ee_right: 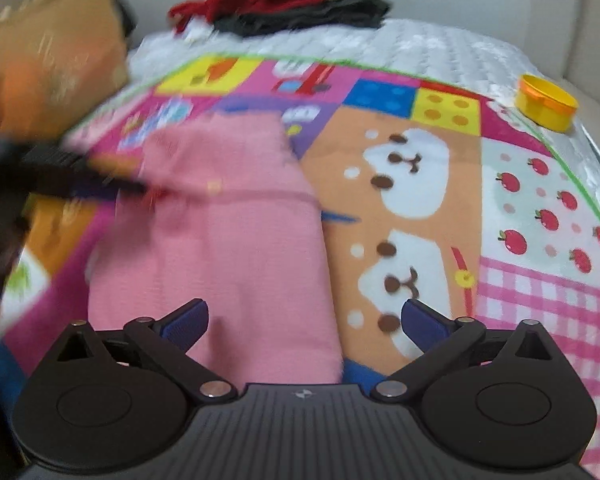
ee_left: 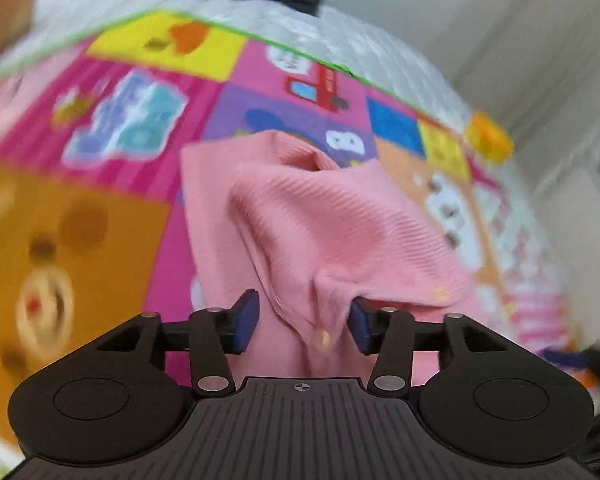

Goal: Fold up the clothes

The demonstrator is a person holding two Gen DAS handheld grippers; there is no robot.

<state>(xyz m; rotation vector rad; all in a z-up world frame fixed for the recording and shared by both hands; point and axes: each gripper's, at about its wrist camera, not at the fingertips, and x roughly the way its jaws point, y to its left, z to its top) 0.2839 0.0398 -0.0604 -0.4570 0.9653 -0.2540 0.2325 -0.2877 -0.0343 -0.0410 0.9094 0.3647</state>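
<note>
A pink ribbed garment (ee_left: 320,220) lies partly folded on a colourful cartoon play mat (ee_left: 100,208). My left gripper (ee_left: 303,324) stands open around a raised fold of it, and the cloth drapes against the right blue pad (ee_left: 360,326). In the right wrist view the same garment (ee_right: 228,248) lies as a long folded strip on the mat (ee_right: 420,184). My right gripper (ee_right: 304,320) is wide open, low over the garment's near right edge, holding nothing. The left gripper (ee_right: 100,184) shows there as a dark blur at the garment's far left edge.
A pile of red and black clothes (ee_right: 284,0) sits at the far end on a white quilt (ee_right: 420,48). An orange-yellow tub (ee_right: 546,102) stands at the mat's far right corner. A cardboard box (ee_right: 60,40) is at the far left. Walls close off the back.
</note>
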